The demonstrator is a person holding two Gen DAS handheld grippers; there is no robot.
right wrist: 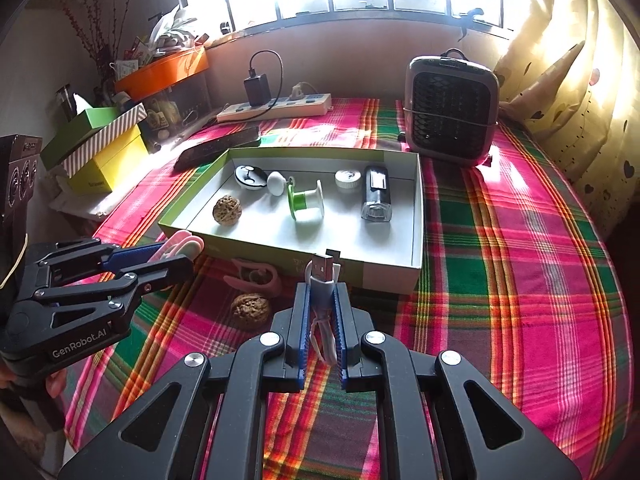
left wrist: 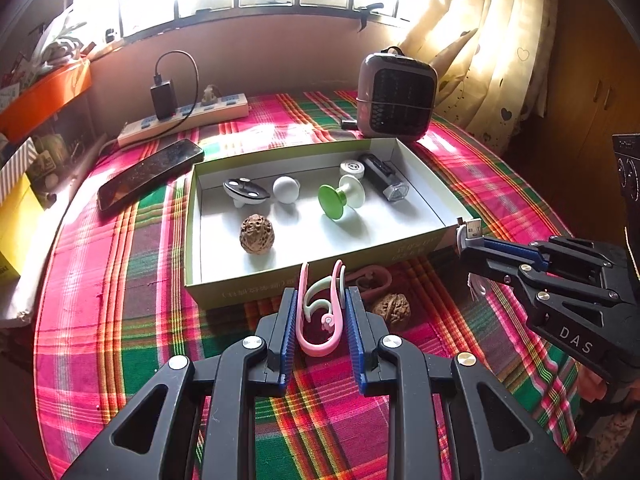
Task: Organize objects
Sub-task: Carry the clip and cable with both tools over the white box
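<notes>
Pink clip (left wrist: 320, 320) sits pinched in left hand-held gripper (left wrist: 321, 300); right hand-held gripper (right wrist: 322, 292) clamps white USB cable (right wrist: 323, 280)

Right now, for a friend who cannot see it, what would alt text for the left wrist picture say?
The left gripper clamps a pink ear hook before a shallow open box on a plaid cloth, holding a walnut, a green spool and small gadgets. At right, the right gripper grips a white USB cable.

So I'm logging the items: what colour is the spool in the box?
The spool is green and white, clearest in the right wrist view.
</notes>
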